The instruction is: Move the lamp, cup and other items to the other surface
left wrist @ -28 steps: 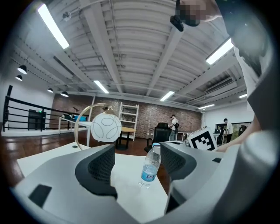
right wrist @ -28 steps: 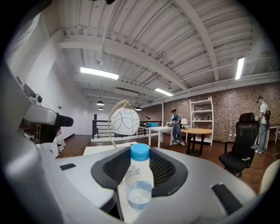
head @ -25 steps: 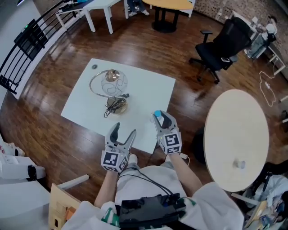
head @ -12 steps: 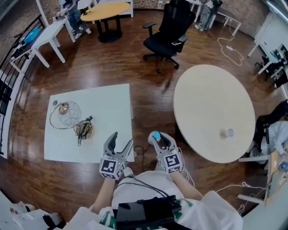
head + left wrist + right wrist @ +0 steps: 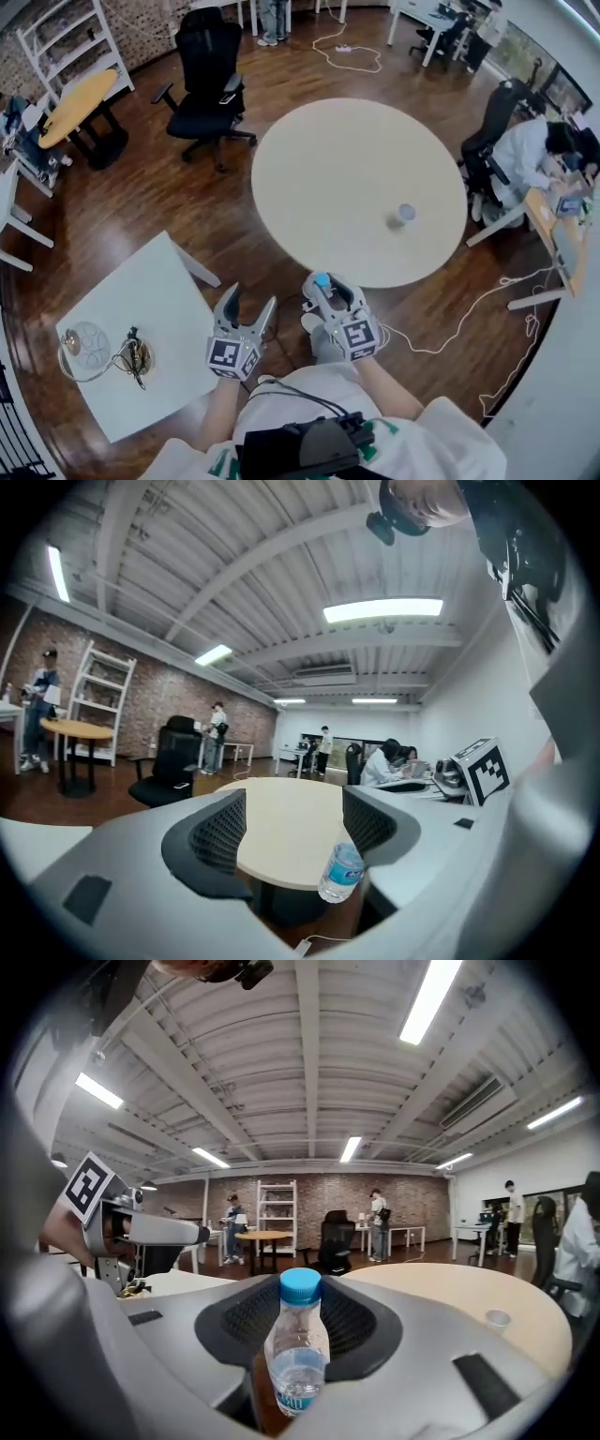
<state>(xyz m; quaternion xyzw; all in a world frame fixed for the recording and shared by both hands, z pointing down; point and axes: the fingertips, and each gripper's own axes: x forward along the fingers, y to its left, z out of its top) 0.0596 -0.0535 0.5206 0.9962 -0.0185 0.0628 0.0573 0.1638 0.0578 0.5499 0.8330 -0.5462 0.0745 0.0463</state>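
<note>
My right gripper (image 5: 324,287) is shut on a clear water bottle (image 5: 298,1354) with a blue cap (image 5: 322,280), held upright over the wood floor just short of the round beige table (image 5: 328,159). A small cup (image 5: 405,214) stands on that table's right side and shows again as the cup (image 5: 497,1317) in the right gripper view. The left gripper (image 5: 250,302) hangs open beside it with nothing between its fingers. A wire-globe lamp (image 5: 94,347) with a coiled cord lies on the white square table (image 5: 150,291) at the lower left.
A black office chair (image 5: 202,84) stands beyond the round table, another chair (image 5: 492,141) at its right. A white cable (image 5: 450,328) trails over the floor at the right. A person sits at a desk (image 5: 553,202) on the far right. Other people stand at the far tables.
The head view has swung right, from the white table to the round table. Both grippers keep their places in the view, the bottle still in the right one.
</note>
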